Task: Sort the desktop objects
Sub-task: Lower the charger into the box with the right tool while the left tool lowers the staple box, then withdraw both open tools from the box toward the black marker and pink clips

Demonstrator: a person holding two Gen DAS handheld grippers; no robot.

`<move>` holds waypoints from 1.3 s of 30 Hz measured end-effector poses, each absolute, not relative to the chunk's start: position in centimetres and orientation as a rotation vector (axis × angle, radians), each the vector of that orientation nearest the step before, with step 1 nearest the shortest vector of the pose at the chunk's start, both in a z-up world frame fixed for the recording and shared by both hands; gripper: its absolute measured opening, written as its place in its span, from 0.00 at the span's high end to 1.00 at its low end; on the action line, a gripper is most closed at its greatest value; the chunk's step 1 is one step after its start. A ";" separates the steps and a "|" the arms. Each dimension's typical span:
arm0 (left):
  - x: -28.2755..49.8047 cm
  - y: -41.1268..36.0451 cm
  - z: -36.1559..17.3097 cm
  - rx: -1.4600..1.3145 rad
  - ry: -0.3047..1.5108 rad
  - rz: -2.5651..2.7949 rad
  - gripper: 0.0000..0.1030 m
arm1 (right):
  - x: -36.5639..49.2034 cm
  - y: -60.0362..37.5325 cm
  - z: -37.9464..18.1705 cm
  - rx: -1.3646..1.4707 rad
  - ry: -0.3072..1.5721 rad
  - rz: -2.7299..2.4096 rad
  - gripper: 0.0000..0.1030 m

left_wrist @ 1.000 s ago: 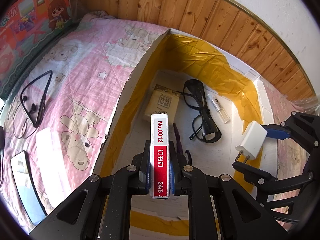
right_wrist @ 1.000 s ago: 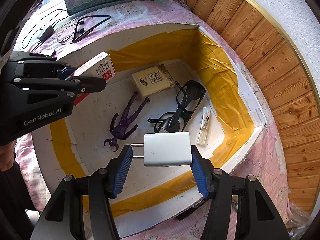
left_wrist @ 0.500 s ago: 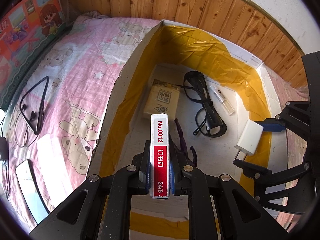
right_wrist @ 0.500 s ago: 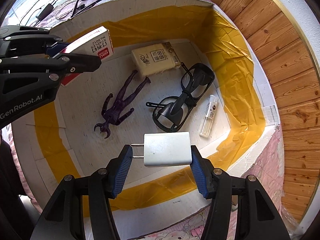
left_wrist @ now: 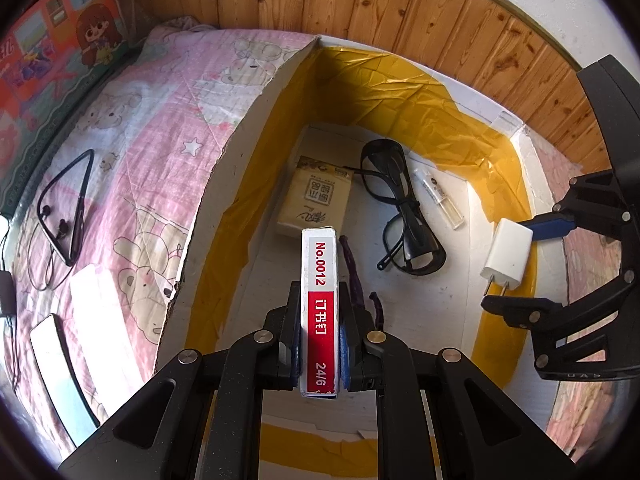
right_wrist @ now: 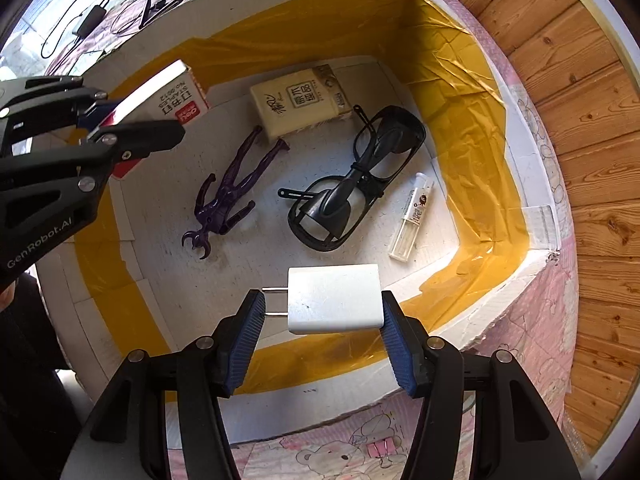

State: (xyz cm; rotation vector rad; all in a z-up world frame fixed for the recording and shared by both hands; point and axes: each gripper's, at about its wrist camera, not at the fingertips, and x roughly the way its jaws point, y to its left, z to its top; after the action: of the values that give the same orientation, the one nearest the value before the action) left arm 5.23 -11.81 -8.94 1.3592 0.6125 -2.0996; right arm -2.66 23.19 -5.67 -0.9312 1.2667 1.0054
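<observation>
My left gripper (left_wrist: 319, 342) is shut on a red-and-white staples box (left_wrist: 319, 280), held over the left side of a white box with yellow tape (left_wrist: 400, 76). The staples box also shows in the right wrist view (right_wrist: 168, 100). My right gripper (right_wrist: 322, 328) is shut on a white charger plug (right_wrist: 334, 298), held above the box's near edge; the plug also shows in the left wrist view (left_wrist: 506, 254). Inside the box lie a tissue pack (right_wrist: 298, 102), a purple figure (right_wrist: 228, 196), black glasses (right_wrist: 356, 184) and a small clear tube (right_wrist: 410, 216).
A pink bear-print cloth (left_wrist: 132, 140) covers the surface. Neckband earphones (left_wrist: 64, 208), a phone (left_wrist: 60, 372) and a white flat item (left_wrist: 94, 300) lie on it left of the box. A colourful toy box (left_wrist: 52, 40) stands at the far left. Wood panelling (left_wrist: 440, 20) runs behind.
Both grippers have moved further over the white box, each holding its object. The box contents appear larger and closer in the right wrist view.
</observation>
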 end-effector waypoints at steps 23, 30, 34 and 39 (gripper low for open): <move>5.7 -12.1 -8.8 1.355 0.669 -2.030 0.67 | -6.2 23.0 -7.0 -1.090 1.159 1.053 0.40; 6.2 -10.6 -6.9 1.313 0.647 -2.047 0.67 | -6.2 21.3 -3.7 -1.007 1.117 1.086 0.40; 6.5 -9.3 -5.2 1.267 0.611 -2.074 0.67 | -6.4 20.1 -2.1 -0.920 1.069 1.092 0.40; 6.2 -7.4 -4.0 1.238 0.587 -2.115 0.67 | -7.1 17.4 1.2 -0.722 0.985 1.090 0.40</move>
State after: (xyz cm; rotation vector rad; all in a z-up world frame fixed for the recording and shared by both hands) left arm 6.17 -7.37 -4.03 1.2380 0.5869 -2.1151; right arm -7.05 17.36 1.21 -0.7225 0.9848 1.0898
